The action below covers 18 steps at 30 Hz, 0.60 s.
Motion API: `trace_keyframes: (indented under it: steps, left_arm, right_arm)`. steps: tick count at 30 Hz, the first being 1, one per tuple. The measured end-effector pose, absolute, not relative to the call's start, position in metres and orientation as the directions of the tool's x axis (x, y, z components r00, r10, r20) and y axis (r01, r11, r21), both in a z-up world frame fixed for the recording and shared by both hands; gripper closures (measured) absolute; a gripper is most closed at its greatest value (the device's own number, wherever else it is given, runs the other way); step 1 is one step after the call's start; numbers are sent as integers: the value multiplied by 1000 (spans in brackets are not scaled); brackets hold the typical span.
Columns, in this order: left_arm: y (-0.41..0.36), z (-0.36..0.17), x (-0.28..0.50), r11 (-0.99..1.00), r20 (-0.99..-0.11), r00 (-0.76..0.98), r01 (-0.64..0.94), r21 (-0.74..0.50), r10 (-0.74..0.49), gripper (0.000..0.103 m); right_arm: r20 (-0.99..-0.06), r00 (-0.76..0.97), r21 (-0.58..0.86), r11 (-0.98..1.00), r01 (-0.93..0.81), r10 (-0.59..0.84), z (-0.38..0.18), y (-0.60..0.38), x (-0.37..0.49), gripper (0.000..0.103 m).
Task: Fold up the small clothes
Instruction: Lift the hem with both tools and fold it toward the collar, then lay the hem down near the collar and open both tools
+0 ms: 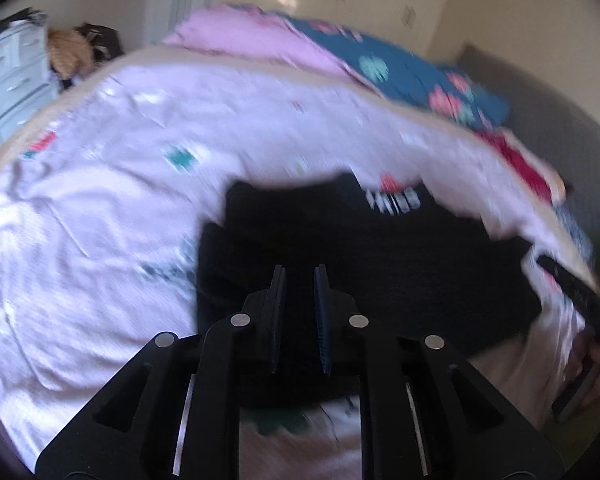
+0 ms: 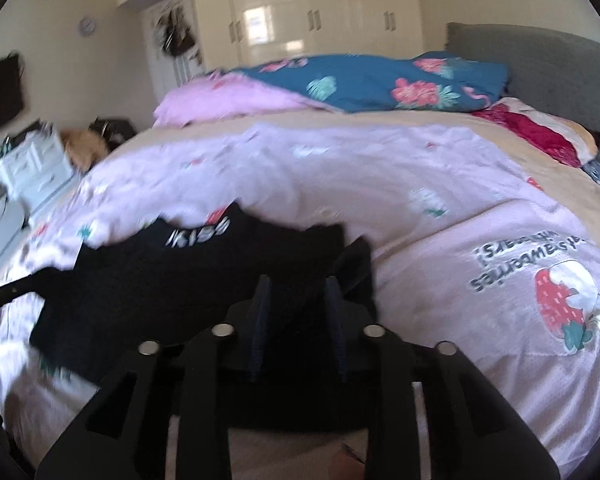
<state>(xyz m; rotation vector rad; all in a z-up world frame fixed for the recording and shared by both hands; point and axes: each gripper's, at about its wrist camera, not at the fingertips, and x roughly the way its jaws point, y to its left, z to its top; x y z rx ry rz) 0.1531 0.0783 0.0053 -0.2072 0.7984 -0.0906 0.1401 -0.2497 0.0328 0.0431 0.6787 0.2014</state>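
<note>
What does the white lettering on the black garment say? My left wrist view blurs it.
Observer: In the right wrist view the lettering on the garment looks like KISS.
Operator: Are the right fingers closed on the cloth?
Observer: No. The right gripper has its fingers apart over the garment, with no cloth visibly pinched.
Operator: Is anything on the sheet to the right of it?
Observer: A strawberry print with upside-down writing above it, on the pink sheet.
</note>
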Motion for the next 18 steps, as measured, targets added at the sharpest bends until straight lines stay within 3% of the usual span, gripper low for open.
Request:
trace_keyframes:
  steps: [4,10,18]
  left_arm:
    - [53,-21,157,990,-779,614,33,-136,-127,96]
    - [55,-29,159,992,-762,641,-3,-123,-93,96]
    - [69,-32,199,988,-764,641,-55,-141,-73,96]
  right_arm:
    - [-682,713,48,983,-177,162,20,-231,139,85]
    - [-780,624,-22,993,-117,56,-14,-231,156,86]
    - [-786,614,3,993,-117,74,-20,-226,202,86]
